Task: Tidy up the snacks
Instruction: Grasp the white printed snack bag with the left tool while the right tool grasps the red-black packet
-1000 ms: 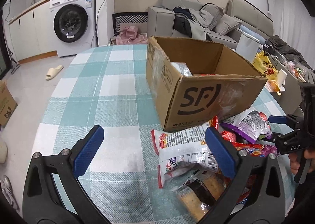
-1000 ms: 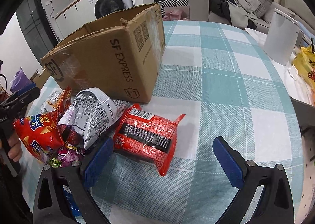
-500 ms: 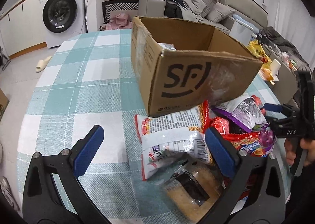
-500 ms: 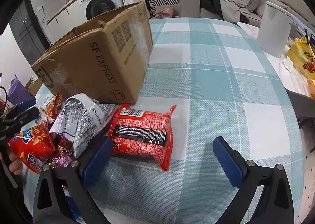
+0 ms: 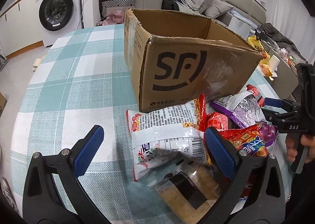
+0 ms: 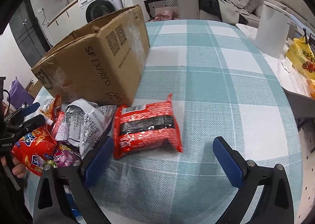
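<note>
Over the last second both claws have closed in on the snack pile: the box (image 5: 189, 70) looms larger in the left view, and the red pack (image 6: 146, 127) has slid nearer the right claw (image 6: 163, 158). Both claws are spread and hold nothing. The left claw (image 5: 151, 147) now brackets the white bag (image 5: 167, 131), which lies just in front of the box with the other snacks, toward the near edge of the desk (image 5: 78, 86). The red pack lies flat beside the box's corner. Nothing has been gripped yet, so sorting into the box seems barely begun; a first pick looks close.
</note>
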Action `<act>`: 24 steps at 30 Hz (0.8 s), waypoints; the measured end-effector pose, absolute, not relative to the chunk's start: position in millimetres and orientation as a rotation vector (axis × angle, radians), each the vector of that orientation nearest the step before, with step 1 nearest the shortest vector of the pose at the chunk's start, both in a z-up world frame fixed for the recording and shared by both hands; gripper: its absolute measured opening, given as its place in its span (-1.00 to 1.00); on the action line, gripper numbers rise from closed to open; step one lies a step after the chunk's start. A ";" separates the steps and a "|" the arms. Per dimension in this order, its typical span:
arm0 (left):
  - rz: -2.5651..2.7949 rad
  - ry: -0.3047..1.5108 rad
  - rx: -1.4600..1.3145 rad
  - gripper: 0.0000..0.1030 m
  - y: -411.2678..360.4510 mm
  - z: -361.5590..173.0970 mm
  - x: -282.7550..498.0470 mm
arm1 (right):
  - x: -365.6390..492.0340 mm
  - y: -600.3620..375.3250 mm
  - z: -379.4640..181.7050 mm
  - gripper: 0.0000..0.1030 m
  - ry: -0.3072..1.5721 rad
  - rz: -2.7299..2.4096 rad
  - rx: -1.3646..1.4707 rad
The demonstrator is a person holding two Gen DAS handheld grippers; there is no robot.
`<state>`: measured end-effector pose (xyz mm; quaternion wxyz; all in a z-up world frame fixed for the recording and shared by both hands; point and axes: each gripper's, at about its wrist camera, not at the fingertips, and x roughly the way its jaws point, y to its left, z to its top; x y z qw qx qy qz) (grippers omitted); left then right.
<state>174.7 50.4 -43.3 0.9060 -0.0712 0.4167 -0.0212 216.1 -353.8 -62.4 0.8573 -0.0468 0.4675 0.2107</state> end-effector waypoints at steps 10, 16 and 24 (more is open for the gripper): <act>-0.061 0.861 -0.176 0.94 54.6 -51.9 180.2 | 214.2 -347.3 -60.3 0.68 0.952 0.474 -0.097; -0.126 0.871 -0.199 0.44 52.4 -52.9 180.6 | 213.6 -350.1 -58.4 0.42 0.945 0.480 -0.098; -0.140 0.868 -0.184 0.26 47.5 -49.4 177.7 | 214.7 -352.3 -57.7 0.36 0.931 0.488 -0.088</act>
